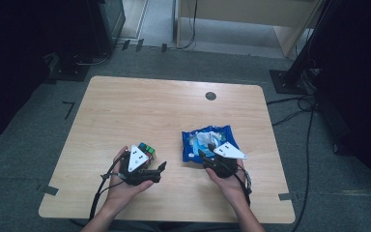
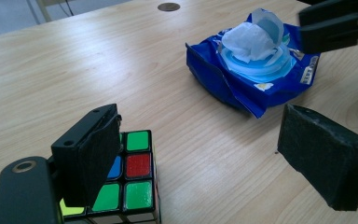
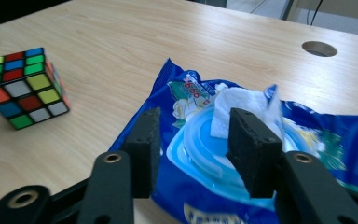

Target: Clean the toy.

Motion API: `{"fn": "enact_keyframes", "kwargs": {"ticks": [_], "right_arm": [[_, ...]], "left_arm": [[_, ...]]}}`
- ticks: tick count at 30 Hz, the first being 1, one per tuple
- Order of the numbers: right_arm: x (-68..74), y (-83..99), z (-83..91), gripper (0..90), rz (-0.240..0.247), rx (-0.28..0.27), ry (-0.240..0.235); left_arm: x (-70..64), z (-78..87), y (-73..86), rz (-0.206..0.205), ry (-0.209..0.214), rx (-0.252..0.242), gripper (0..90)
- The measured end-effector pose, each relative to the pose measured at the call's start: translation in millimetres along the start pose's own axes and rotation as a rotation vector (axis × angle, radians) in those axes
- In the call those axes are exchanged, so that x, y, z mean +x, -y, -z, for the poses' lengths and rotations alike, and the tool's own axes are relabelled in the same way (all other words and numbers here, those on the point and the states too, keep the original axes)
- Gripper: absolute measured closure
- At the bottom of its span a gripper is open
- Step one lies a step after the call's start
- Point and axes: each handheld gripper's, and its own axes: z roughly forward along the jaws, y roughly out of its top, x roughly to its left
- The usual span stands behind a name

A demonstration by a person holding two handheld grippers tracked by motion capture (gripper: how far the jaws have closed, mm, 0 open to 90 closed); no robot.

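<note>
A scrambled colour cube [image 1: 147,151] sits on the wooden table [image 1: 140,111], near its front left. My left gripper [image 1: 154,160] is open wide. In the left gripper view its left jaw stands against the cube [image 2: 137,179] and its right jaw is far off over bare wood. A blue wet-wipe pack [image 1: 207,141] lies to the right, its round lid up and a white wipe [image 2: 249,39] sticking out. My right gripper [image 3: 198,149] hovers low over the pack [image 3: 205,154], open, one jaw on either side of the lid's near edge.
A round cable hole [image 1: 210,95] is set near the table's far edge. Bare wood stretches across the far half of the table. Cables and black stands lie on the grey floor around it. A person's hands hold both grippers at the front edge.
</note>
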Motion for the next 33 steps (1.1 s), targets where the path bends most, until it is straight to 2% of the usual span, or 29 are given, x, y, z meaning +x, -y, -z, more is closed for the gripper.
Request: {"fn": "enact_keyframes", "kwargs": {"ticks": [2,4,5,7,11,15,18,22,25,29,33], "right_arm": [[1.8,-0.7,-11.2,56.6,0.021,0.007,0.029],[2.7,-0.4,-22.5,53.5,0.043,0.015,0.087],[2.0,0.0,-27.4,53.5,0.043,0.016,0.131],[-1.5,1.3,-32.2,53.4,0.031,0.011,0.172],[-6.1,4.7,-37.3,53.3,0.058,0.017,0.245],[-9.2,7.1,-44.1,56.2,0.063,0.034,0.272],[-9.4,9.4,-49.8,61.9,0.068,0.037,0.291],[-10.7,9.8,-51.7,81.2,0.068,0.034,0.312],[-13.9,8.1,-48.6,88.5,0.051,0.022,0.307],[-17.5,3.9,-42.0,89.6,0.018,-0.011,0.267],[-16.7,-4.8,-34.9,89.6,0.019,-0.048,0.234]], "left_arm": [[0.0,0.2,1.7,0.001,0.000,0.002,13.8],[0.7,1.1,2.9,0.000,-0.006,0.004,13.8],[1.1,1.8,3.6,0.002,-0.010,0.001,13.8],[3.3,3.8,4.9,0.002,-0.016,0.003,13.9],[8.6,6.2,8.8,0.008,-0.024,0.007,14.0],[13.0,7.7,11.8,0.015,-0.034,0.011,14.1],[16.7,10.0,14.7,0.018,-0.047,0.013,14.3],[24.8,12.5,21.2,0.037,-0.057,0.020,14.4],[28.8,14.7,24.5,0.048,-0.058,0.024,14.4],[29.6,15.9,27.2,0.047,-0.056,0.021,14.5],[29.4,13.9,29.4,0.044,-0.058,0.030,14.5]]}}
